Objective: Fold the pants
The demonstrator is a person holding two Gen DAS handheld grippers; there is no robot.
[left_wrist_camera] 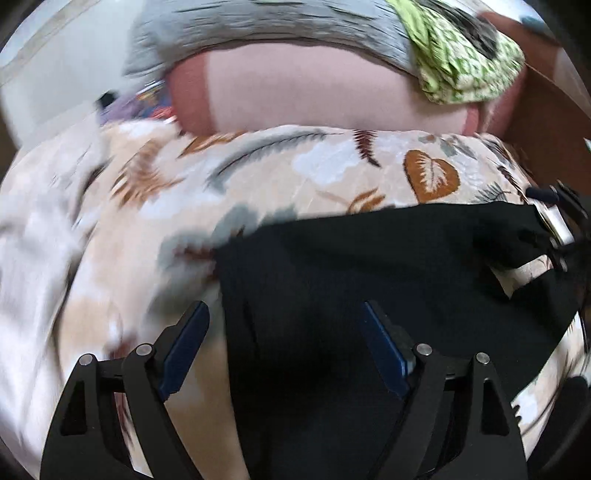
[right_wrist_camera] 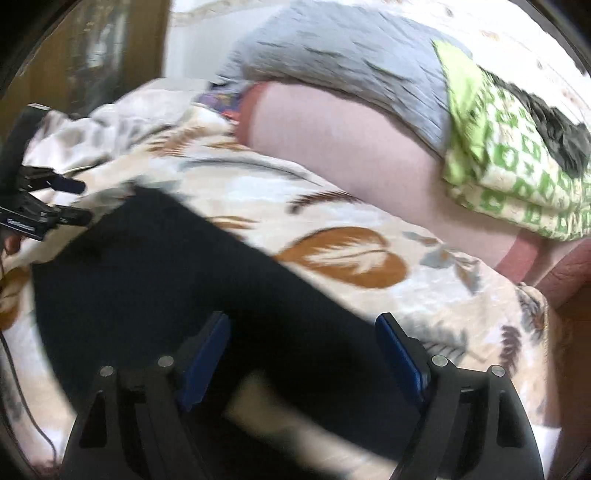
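Black pants (left_wrist_camera: 369,266) lie spread on a leaf-print bed cover (left_wrist_camera: 258,173). My left gripper (left_wrist_camera: 284,317) is open, its blue-padded jaws wide apart just above the pants' left edge, holding nothing. My right gripper (right_wrist_camera: 303,328) is open too, hovering over the pants (right_wrist_camera: 155,273), empty. The right gripper also shows at the right edge of the left wrist view (left_wrist_camera: 554,221), close to the pants' far right corner. The left gripper shows at the left edge of the right wrist view (right_wrist_camera: 55,203), beside the pants' far left end. Both views are motion-blurred.
A pink pillow (left_wrist_camera: 303,92) lies at the head of the bed, with a grey blanket (left_wrist_camera: 258,33) and a green patterned cloth (left_wrist_camera: 465,62) on it. A wooden headboard (left_wrist_camera: 546,107) stands at the right. A wooden door or cabinet (right_wrist_camera: 92,51) is at the far left.
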